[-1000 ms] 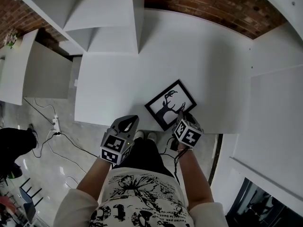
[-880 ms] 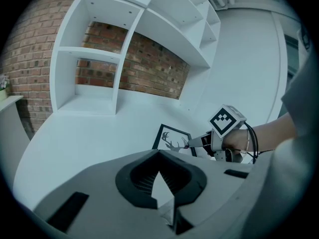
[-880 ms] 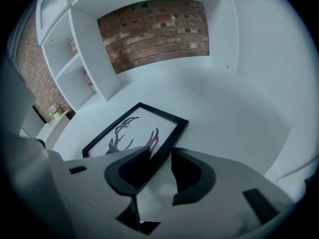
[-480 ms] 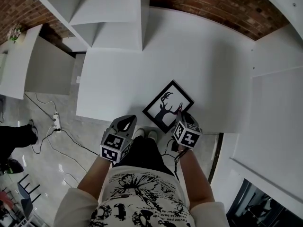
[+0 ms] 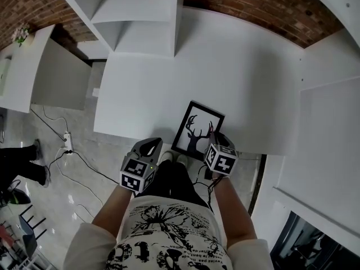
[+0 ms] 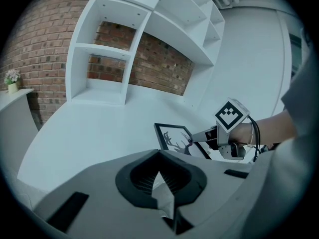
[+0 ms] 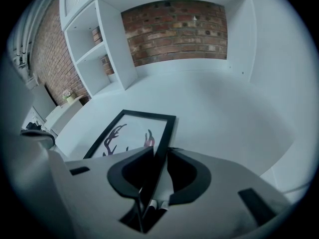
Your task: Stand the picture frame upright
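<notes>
picture frame (image 7: 130, 133) right edge between closing right gripper (image 7: 160, 152) jaws

Wide bare room on the white table (image 5: 247, 72) far and right of the picture frame (image 5: 197, 129). Far left blocked by white shelf unit (image 5: 135, 21); brick wall (image 5: 253, 4) behind, white panel (image 5: 332, 128) at right. Frame's near right edge occupied by right gripper (image 5: 214, 140), jaws closing with that edge between them. Left side of frame open to reach.
</notes>
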`<act>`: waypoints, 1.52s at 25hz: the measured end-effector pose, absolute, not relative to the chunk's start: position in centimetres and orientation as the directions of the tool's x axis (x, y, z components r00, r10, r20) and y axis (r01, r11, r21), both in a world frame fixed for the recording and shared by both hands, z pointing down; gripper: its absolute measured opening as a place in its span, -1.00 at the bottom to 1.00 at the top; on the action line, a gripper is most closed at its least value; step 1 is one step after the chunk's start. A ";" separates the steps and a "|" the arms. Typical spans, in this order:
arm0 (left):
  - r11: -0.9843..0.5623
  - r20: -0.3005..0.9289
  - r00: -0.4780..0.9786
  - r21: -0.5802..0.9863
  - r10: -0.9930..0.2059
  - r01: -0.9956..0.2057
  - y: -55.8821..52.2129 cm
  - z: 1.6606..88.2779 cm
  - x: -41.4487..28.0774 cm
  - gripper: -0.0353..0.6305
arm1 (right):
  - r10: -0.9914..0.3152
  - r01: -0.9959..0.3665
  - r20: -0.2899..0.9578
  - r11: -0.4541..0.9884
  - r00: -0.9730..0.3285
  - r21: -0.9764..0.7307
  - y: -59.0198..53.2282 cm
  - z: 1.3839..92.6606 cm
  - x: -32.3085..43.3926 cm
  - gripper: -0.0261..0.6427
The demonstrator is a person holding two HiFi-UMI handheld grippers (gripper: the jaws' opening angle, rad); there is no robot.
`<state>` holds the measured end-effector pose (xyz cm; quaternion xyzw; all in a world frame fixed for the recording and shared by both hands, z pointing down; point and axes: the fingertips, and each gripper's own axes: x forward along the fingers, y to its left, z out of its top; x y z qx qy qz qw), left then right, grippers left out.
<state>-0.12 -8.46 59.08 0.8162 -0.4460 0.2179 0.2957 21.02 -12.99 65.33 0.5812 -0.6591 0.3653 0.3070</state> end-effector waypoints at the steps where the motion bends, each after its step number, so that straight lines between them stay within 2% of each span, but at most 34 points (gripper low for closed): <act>1: -0.432 0.621 0.512 0.291 -0.594 -0.854 -8.1 59.2 -0.1 -0.86 | -0.541 -0.991 0.830 0.061 -0.136 -0.123 -12.7 65.4 20.9 -0.64; 6: -0.444 0.610 0.548 0.332 -0.573 -0.833 -6.6 60.0 0.0 -0.86 | -0.545 -0.991 0.828 0.096 -0.131 -0.094 -12.0 65.4 20.6 -0.66; 13: -0.375 0.581 0.559 0.415 -0.592 -0.829 -4.4 61.5 -0.3 -0.86 | -0.534 -0.988 0.836 0.144 -0.124 -0.055 -11.2 65.6 21.3 -0.67; 18: -0.340 0.578 0.528 0.407 -0.622 -0.848 -3.6 61.4 -0.4 -0.86 | -0.515 -0.976 0.839 0.204 -0.174 -0.076 -11.3 65.4 20.6 -0.68; 23: -0.313 0.564 0.535 0.446 -0.629 -0.839 -2.3 61.7 1.1 -0.86 | -0.510 -0.971 0.831 0.191 -0.222 -0.142 -10.9 65.4 20.6 -0.69; 28: -0.261 0.570 0.600 0.566 -0.562 -0.782 -0.6 63.3 3.6 -0.86 | -0.509 -0.968 0.827 0.198 -0.238 -0.157 -10.4 65.2 21.1 -0.69; 32: -0.191 0.526 0.623 0.656 -0.579 -0.730 -0.3 64.2 4.6 -0.86 | -0.522 -0.969 0.819 0.187 -0.238 -0.162 -9.8 65.4 21.6 -0.69; 33: -0.184 0.502 0.631 0.678 -0.592 -0.712 -0.5 64.4 4.7 -0.77 | -0.521 -0.969 0.820 0.189 -0.239 -0.162 -9.6 65.4 21.6 -0.69; 34: -0.184 0.476 0.640 0.698 -0.603 -0.692 -0.8 64.5 4.9 -0.55 | -0.517 -0.968 0.822 0.190 -0.238 -0.161 -9.3 65.5 21.7 -0.69; 35: -0.185 0.452 0.653 0.719 -0.608 -0.670 -1.0 64.6 5.0 -0.42 | -0.514 -0.968 0.824 0.189 -0.238 -0.162 -9.1 65.5 21.8 -0.69; 38: -0.164 0.402 0.697 0.788 -0.593 -0.594 -2.2 65.4 5.7 -0.20 | -0.519 -0.968 0.820 0.187 -0.241 -0.166 -9.0 65.4 21.8 -0.69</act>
